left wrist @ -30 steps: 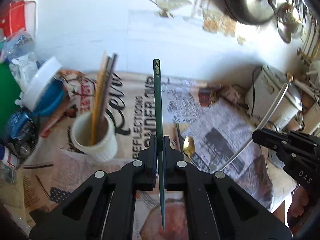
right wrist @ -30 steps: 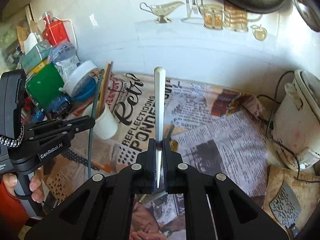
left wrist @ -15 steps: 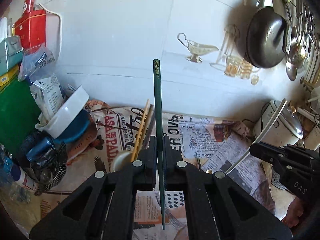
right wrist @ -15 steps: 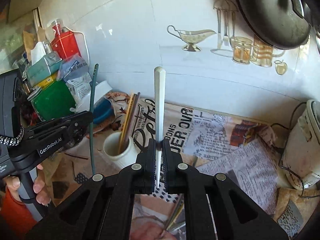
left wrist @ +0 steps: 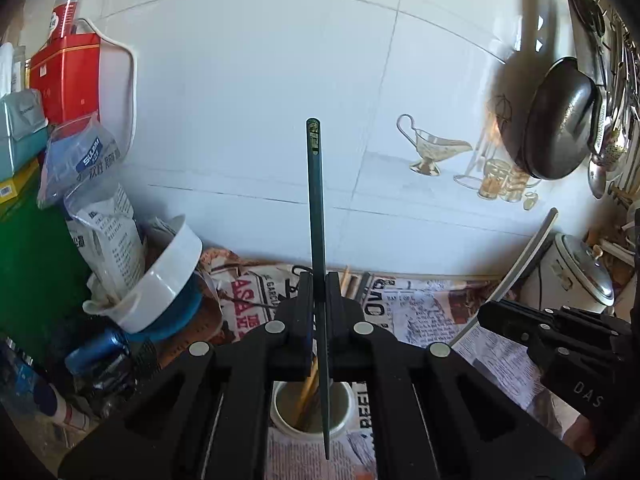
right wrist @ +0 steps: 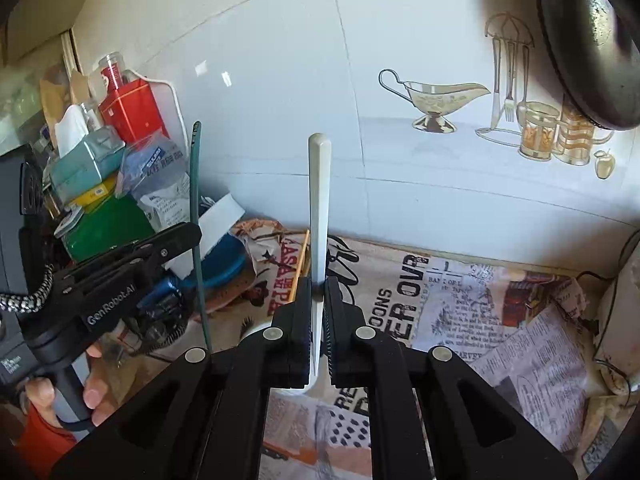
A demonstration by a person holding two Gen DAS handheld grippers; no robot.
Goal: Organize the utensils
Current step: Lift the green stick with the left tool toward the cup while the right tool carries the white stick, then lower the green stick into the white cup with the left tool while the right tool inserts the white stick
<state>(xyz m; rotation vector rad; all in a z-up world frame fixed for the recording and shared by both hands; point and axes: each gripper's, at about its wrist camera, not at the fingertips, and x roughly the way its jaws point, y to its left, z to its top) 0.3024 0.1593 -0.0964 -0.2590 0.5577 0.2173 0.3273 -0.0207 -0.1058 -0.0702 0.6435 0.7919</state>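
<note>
2 claws, and each one pinches 1 long stick.

The left gripper [left wrist: 316, 304] has its jaws pressed tight on a thin dark green chopstick [left wrist: 316, 208]. The stick stands almost straight up, and its low tip hangs over the mouth of a white cup [left wrist: 340, 426] that has wooden chopsticks [left wrist: 306, 390] inside. The right gripper [right wrist: 318, 312] is squeezed on a white chopstick [right wrist: 319, 200] that also points up. In the right view the white cup peeks out just behind those jaws. The cup sits on a newspaper-print cloth [right wrist: 460, 304] by the white tiled wall [left wrist: 260, 100]. A hand [right wrist: 94, 396] holds the left claw's handle.
</note>
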